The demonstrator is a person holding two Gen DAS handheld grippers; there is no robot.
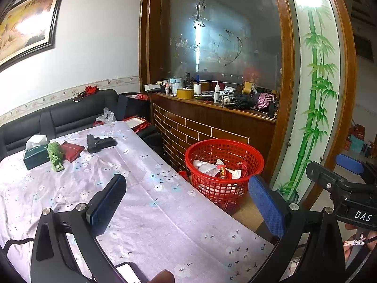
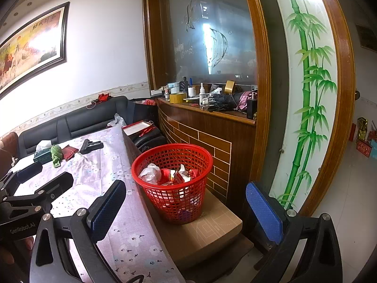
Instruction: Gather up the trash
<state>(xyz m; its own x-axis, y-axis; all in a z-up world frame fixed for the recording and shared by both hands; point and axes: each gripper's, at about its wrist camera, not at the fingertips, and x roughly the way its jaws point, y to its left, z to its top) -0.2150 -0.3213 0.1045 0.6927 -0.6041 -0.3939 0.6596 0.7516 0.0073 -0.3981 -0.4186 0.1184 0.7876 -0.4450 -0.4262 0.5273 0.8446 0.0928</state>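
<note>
A red mesh basket holds crumpled white paper and red wrappers; it stands on a cardboard box beside the table. My left gripper hangs open over the table's near edge, nothing between its fingers. My right gripper is open too, low in front of the basket, and empty. The right gripper also shows at the right edge of the left wrist view. The left gripper shows at the left of the right wrist view, over the cloth.
The table wears a lilac flowered cloth. At its far end lie a green tissue box, a green crumpled cloth, a red pouch and a black tool. A black sofa and a cluttered wooden counter stand behind.
</note>
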